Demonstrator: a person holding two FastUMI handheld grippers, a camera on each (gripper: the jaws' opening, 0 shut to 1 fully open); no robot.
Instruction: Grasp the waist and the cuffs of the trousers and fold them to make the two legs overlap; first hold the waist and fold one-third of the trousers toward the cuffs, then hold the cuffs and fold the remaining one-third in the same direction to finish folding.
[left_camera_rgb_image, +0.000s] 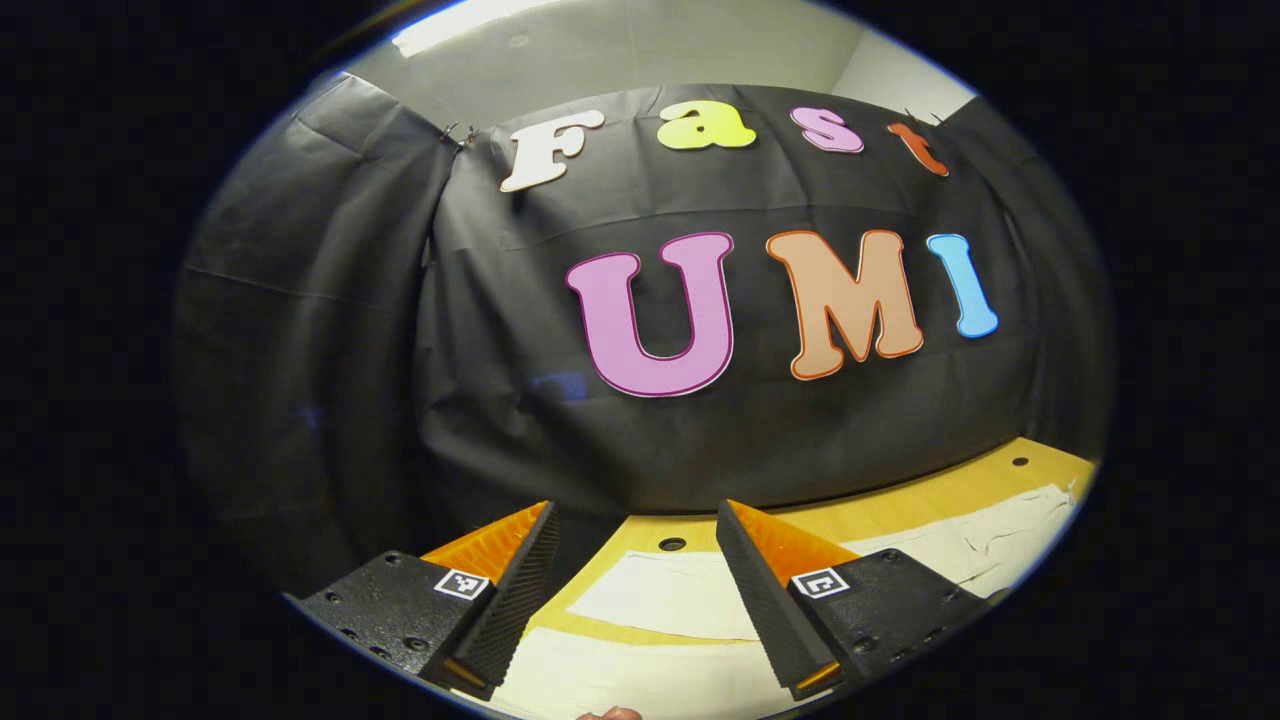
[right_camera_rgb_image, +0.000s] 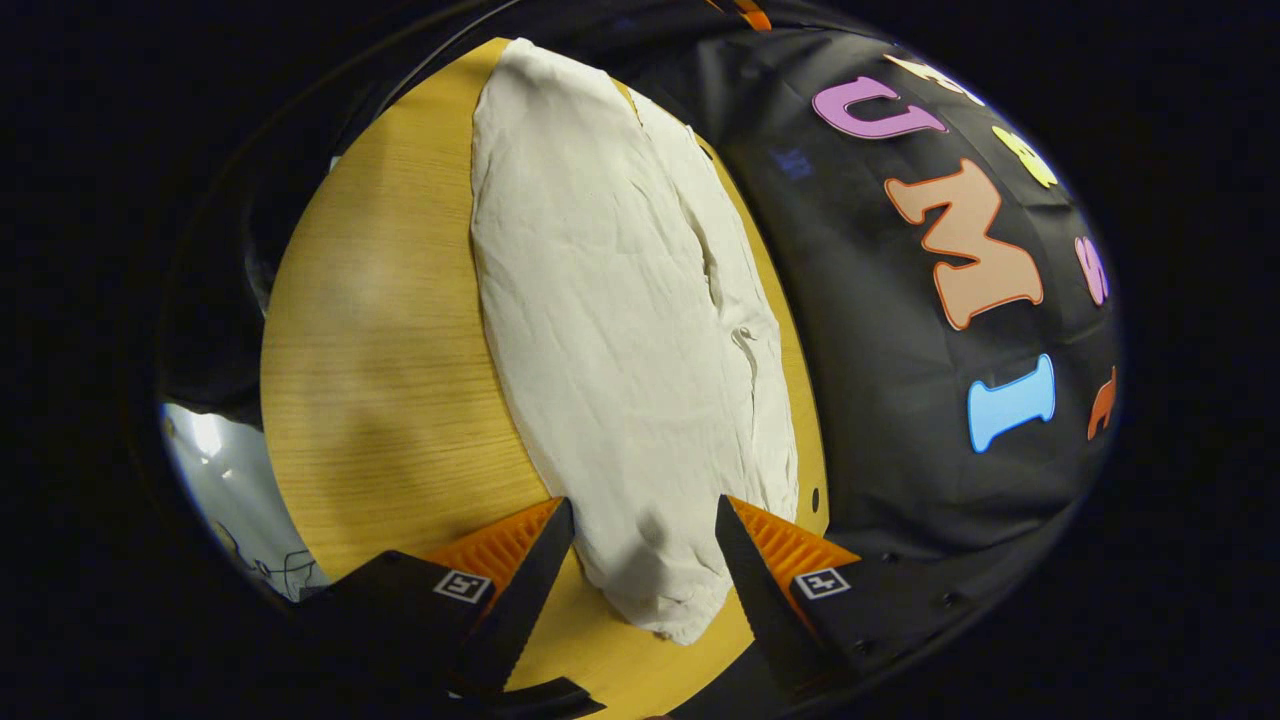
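Observation:
Cream trousers (right_camera_rgb_image: 620, 330) lie flat along a wooden table (right_camera_rgb_image: 380, 340) in the right gripper view, one leg lying over the other, stretching away from me. Their near end sits between the fingers of my right gripper (right_camera_rgb_image: 640, 520), which is open and hovers just above the cloth. In the left gripper view, my left gripper (left_camera_rgb_image: 635, 520) is open above the table (left_camera_rgb_image: 900, 510), with parts of the cream trousers (left_camera_rgb_image: 670, 595) showing below and between its fingers and more cloth at the right (left_camera_rgb_image: 1000, 540). Nothing is held.
The black cloth wall (left_camera_rgb_image: 700, 440) stands right behind the table's far edge. Small dark holes (left_camera_rgb_image: 672, 544) dot the tabletop near that edge. Bare wood (right_camera_rgb_image: 350, 420) lies to the left of the trousers in the right gripper view.

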